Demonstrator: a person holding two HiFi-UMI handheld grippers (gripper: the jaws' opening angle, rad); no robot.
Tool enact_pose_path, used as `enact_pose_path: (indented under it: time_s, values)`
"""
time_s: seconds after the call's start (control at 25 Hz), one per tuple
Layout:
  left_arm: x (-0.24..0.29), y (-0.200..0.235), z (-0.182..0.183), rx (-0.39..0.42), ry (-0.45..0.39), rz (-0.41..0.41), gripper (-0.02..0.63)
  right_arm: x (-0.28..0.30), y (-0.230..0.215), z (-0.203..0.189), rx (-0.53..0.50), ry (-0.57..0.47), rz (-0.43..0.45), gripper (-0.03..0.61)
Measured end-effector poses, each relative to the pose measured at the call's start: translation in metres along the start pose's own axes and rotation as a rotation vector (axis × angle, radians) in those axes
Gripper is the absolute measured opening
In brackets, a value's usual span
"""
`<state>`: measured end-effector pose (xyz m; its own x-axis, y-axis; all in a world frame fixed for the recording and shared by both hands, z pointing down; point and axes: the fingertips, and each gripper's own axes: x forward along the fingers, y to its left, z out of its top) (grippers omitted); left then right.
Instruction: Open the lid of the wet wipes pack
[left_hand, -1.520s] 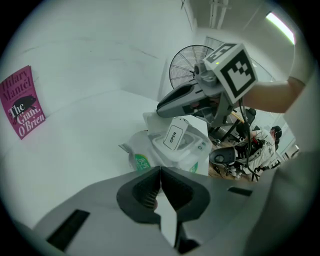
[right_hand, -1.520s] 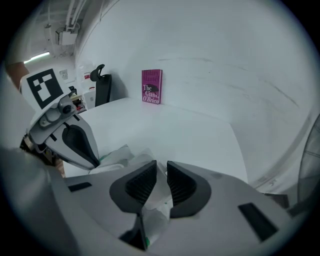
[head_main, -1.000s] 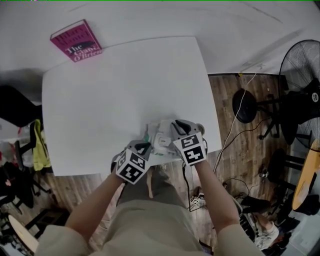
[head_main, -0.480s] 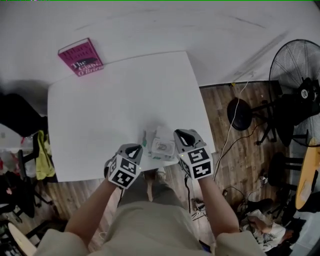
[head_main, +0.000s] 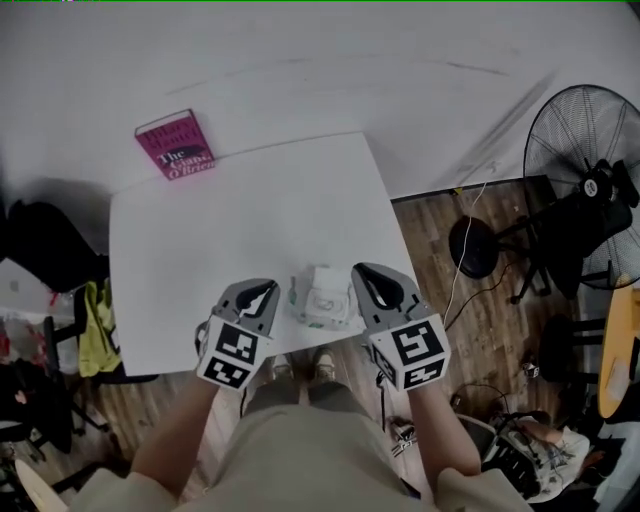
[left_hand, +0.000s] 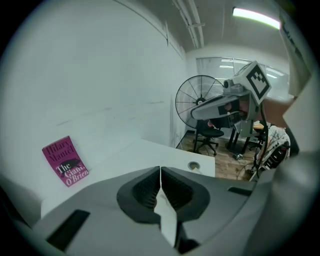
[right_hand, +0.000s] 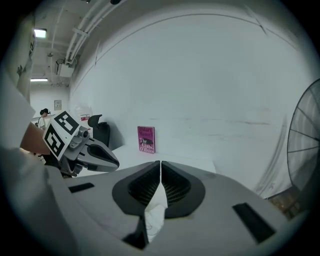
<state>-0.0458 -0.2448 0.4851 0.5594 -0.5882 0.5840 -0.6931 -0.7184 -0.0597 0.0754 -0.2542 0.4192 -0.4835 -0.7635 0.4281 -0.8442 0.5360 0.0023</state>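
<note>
Plainly, with the left hand-held gripper (head_main: 262, 293) and the right hand-held gripper (head_main: 372, 284) both closed and the wet wipes pack (head_main: 324, 297) lying unheld between them at the near edge of the worktop (head_main: 200, 250), the pack could be pushed off once its lid is pried.

An office-like workroom, seemingly: a white table (head_main: 200, 250) stood on wood flooring (head_main: 500, 310) among swivel chairs (left_hand: 206, 134), a pedestal fan (head_main: 590, 170), trailing cables (head_main: 470, 215) and ceiling strip lights (left_hand: 255, 17).

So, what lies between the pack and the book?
Nothing: only bare table lies between the pack and the book, as the head view shows.
</note>
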Motion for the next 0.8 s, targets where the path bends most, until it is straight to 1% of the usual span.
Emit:
enact_pose_path:
  time_s: [0.16, 0.28, 0.44, 0.56, 0.68, 0.8]
  values:
    - [-0.028, 0.003, 0.037, 0.031, -0.091, 0.027, 0.025, -0.028, 0.009, 0.033, -0.048, -0.024, -0.012, 0.03]
    - [-0.051, 0.005, 0.062, 0.048, -0.178, 0.063, 0.025, -0.047, 0.019, 0.054, -0.078, -0.085, -0.01, 0.031]
    - [-0.079, 0.004, 0.09, 0.048, -0.282, 0.096, 0.025, -0.071, 0.034, 0.086, -0.063, -0.221, -0.003, 0.031]
    - [-0.097, 0.0, 0.108, 0.059, -0.35, 0.107, 0.026, -0.09, 0.04, 0.097, -0.046, -0.26, -0.005, 0.028]
    - [-0.117, 0.003, 0.119, 0.051, -0.39, 0.14, 0.026, -0.105, 0.042, 0.105, -0.025, -0.302, -0.015, 0.025]
    - [-0.133, 0.005, 0.124, 0.045, -0.407, 0.162, 0.025, -0.117, 0.039, 0.111, -0.005, -0.336, -0.023, 0.023]
